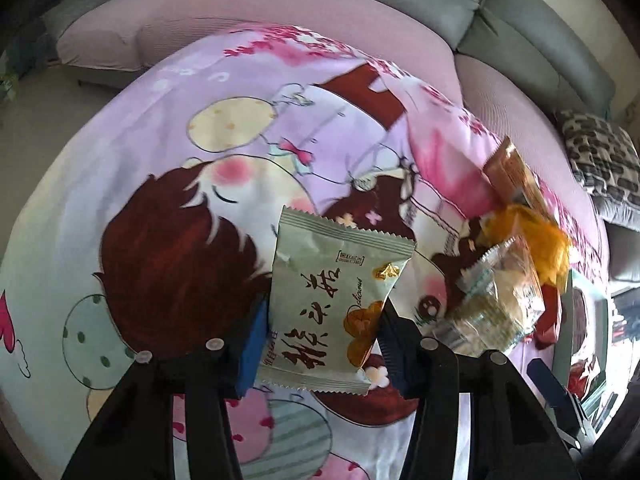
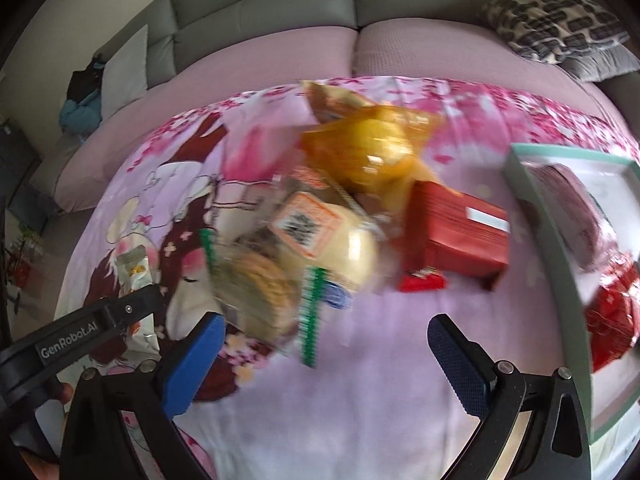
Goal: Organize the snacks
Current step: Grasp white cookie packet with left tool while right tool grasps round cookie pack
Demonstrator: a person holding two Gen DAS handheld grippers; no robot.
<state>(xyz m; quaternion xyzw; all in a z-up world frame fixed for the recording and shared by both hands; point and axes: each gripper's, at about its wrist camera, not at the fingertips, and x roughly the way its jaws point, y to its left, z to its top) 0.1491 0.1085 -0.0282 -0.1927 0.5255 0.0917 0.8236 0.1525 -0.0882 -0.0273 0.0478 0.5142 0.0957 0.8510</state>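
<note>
My left gripper [image 1: 320,320] is shut on a grey-green snack packet [image 1: 336,280] with dark red characters, held above the cartoon-print cloth [image 1: 168,168]. A pile of snacks lies to its right: clear cookie packs [image 1: 496,304], a yellow packet [image 1: 532,236]. In the right wrist view my right gripper [image 2: 324,364] is open and empty, just short of the pile: clear cookie packs [image 2: 280,264], a yellow packet [image 2: 368,148], a red box [image 2: 456,232]. The left gripper [image 2: 132,308] with its packet shows at the left.
A teal-rimmed tray [image 2: 536,208] at the right holds a dark red packet [image 2: 572,208] and a red wrapped snack [image 2: 616,320]. A small red packet [image 2: 424,282] lies by the red box. A grey sofa [image 2: 260,8] with a patterned cushion [image 2: 556,24] stands behind.
</note>
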